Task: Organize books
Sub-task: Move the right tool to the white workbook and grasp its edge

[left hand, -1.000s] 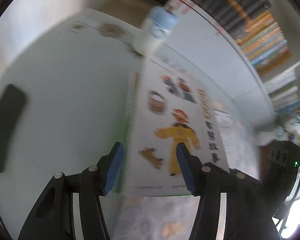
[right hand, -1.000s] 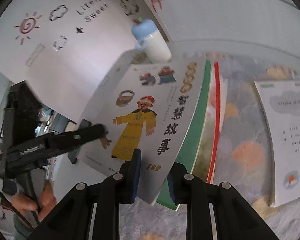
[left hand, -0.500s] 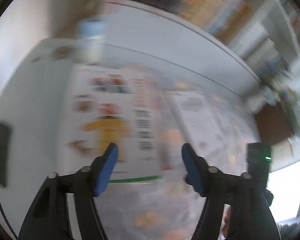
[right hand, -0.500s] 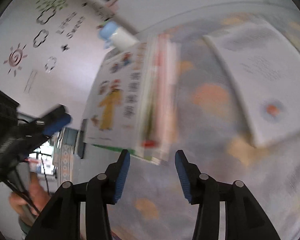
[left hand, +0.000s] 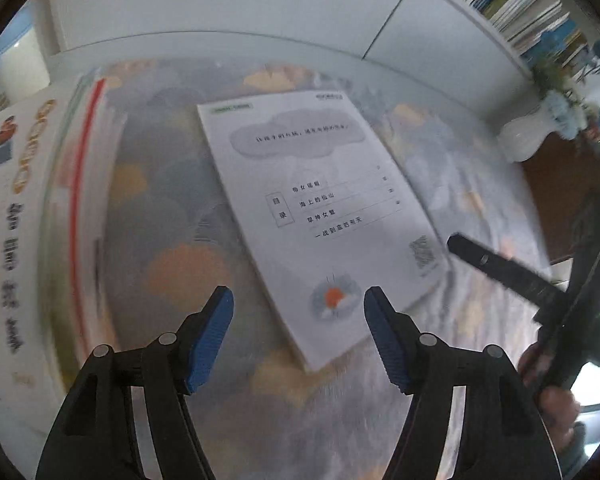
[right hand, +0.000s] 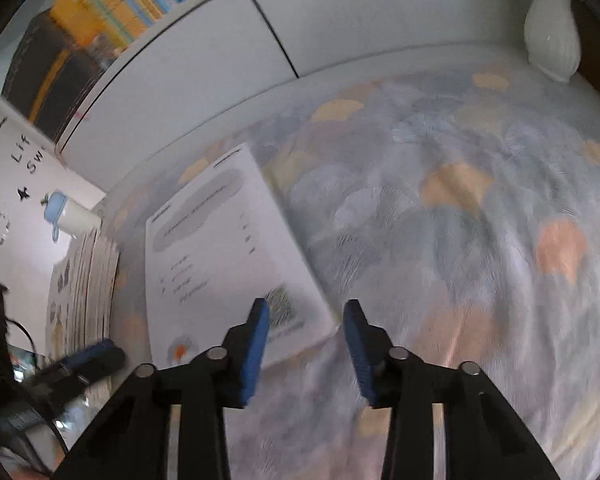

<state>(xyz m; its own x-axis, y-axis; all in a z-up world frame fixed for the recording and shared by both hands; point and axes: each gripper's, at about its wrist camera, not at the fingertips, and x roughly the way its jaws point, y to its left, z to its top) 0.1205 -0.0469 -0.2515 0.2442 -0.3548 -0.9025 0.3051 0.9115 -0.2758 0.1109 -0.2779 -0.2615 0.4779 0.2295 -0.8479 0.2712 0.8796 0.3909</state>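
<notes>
Swinging both grippers, left gripper (left hand: 298,334) and right gripper (right hand: 305,348), spread and empty, off the stack (left hand: 40,208) toward the lone white book (left hand: 320,208) mid-cloth, right just narrowing.

Each camera rides behind its own fingers, tilted steeply down and close over the patterned cloth (left hand: 188,184); both views share the white book (left hand: 320,216) ahead of the fingers, the stack (right hand: 88,280) to its left

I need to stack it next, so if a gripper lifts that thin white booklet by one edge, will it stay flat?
Probably not: the white booklet looks very thin, so it would likely droop. Lying flat on the patterned cloth, its edge may be hard to get under, and pushing may wrinkle the cloth.
</notes>
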